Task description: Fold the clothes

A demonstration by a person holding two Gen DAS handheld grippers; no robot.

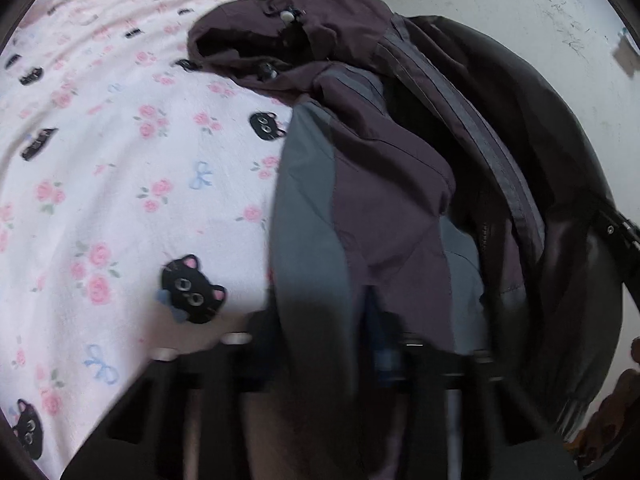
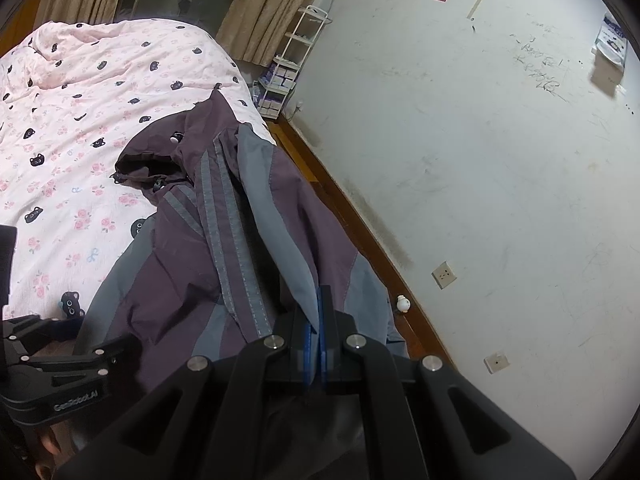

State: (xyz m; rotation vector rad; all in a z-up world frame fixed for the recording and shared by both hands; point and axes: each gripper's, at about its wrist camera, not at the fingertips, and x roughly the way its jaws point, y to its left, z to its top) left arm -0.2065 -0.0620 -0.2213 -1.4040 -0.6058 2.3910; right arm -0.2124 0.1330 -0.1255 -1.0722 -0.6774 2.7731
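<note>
A purple and grey hooded jacket (image 2: 192, 272) lies along the right side of the bed, hood towards the far end. My right gripper (image 2: 319, 308) is shut on a raised grey fold of it near the bed's wall-side edge. In the left wrist view the jacket (image 1: 392, 184) fills the right half. Its grey panel runs down into my left gripper (image 1: 328, 332), which is blurred, with the fabric filling the narrow gap between its jaws. From the right wrist view the left gripper (image 2: 68, 332) sits at the jacket's near left edge.
The bed cover (image 2: 80, 120) is pink with black cat faces and spreads out left of the jacket. A wooden bed rail (image 2: 360, 216) runs beside a marked white wall (image 2: 480, 160). A white shelf rack (image 2: 288, 64) and curtains (image 2: 272, 8) stand at the far end.
</note>
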